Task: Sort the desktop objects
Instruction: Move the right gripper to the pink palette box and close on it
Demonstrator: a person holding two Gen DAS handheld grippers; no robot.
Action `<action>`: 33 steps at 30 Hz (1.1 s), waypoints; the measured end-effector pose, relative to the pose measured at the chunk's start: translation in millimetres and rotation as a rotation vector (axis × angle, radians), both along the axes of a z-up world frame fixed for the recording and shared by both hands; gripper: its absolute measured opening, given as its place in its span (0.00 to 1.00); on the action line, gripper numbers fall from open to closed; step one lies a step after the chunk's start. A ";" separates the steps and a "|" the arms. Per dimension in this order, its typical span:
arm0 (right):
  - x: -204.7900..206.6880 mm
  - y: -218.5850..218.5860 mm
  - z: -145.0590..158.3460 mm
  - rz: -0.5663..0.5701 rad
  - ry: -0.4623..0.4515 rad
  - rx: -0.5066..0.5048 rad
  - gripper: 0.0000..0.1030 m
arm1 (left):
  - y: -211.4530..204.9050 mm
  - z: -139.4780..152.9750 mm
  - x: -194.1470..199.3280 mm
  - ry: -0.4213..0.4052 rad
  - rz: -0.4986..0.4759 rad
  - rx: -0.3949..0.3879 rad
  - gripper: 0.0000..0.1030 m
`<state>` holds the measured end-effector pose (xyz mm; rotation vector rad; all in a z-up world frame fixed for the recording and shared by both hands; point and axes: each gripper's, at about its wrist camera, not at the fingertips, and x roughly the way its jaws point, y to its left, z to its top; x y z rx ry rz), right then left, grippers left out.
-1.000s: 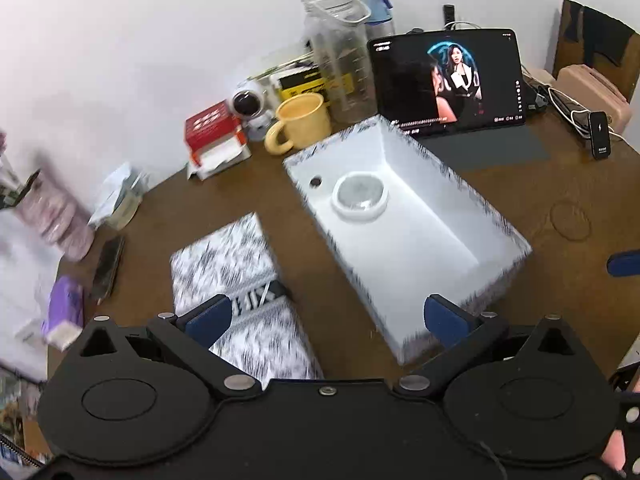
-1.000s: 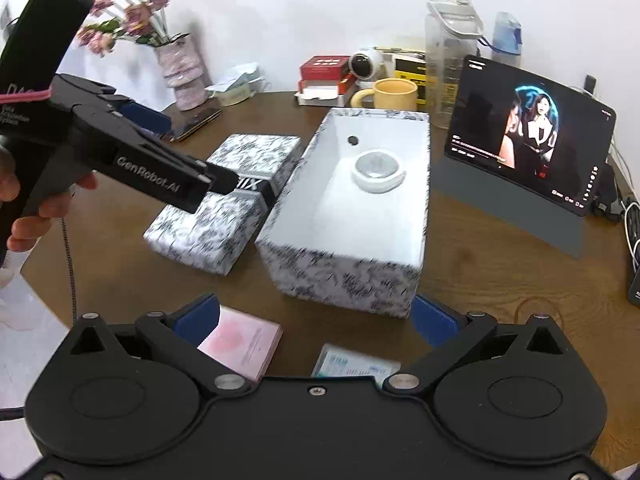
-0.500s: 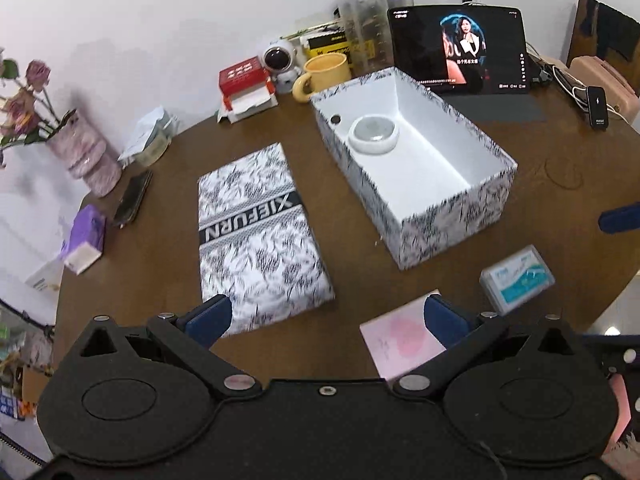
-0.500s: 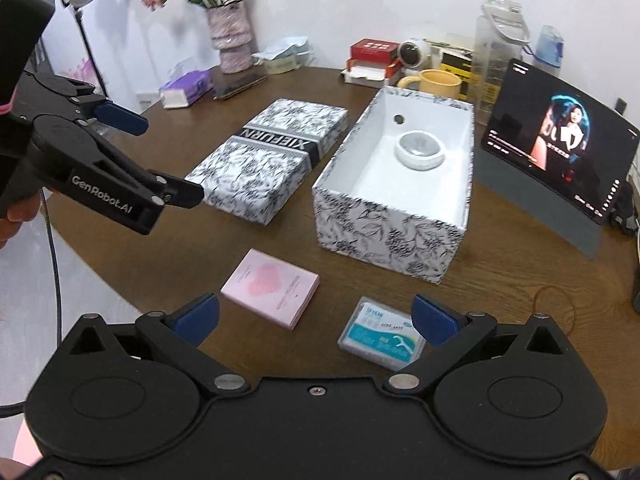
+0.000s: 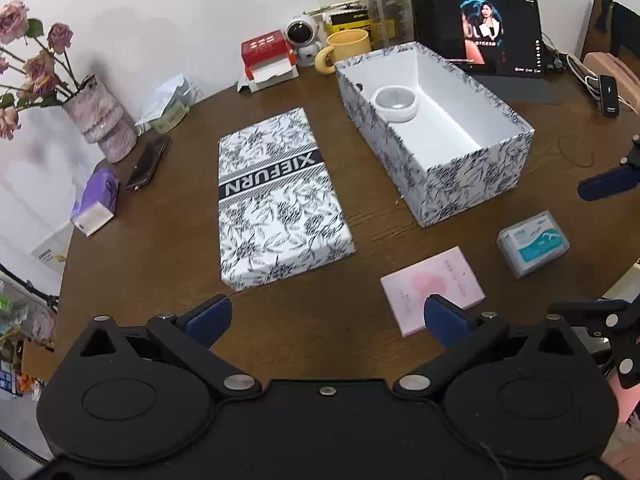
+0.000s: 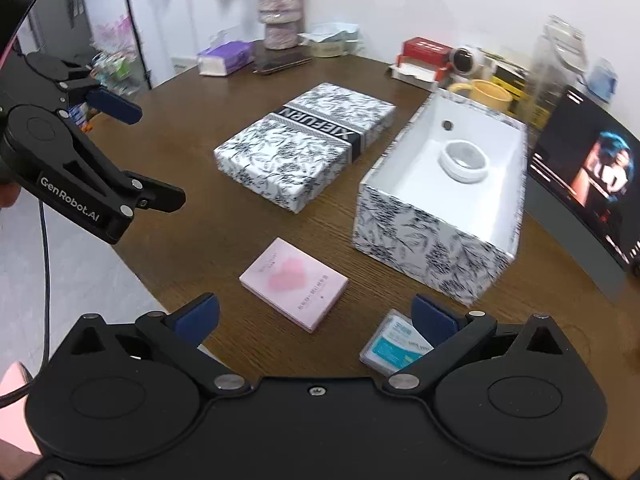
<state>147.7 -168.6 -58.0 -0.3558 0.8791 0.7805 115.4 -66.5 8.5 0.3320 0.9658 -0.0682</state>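
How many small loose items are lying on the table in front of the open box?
2: a pink booklet near the table edge, and a small blue packet to its right, partly behind a right gripper finger.

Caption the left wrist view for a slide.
Open left gripper hovers over a brown wooden table with a floral-print open box, its lid and a pink booklet.
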 end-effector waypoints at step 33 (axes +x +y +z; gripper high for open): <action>55.7 111.1 -123.1 0.683 -0.019 -0.312 0.95 | 45.9 -72.5 25.3 0.179 -0.022 -0.003 1.00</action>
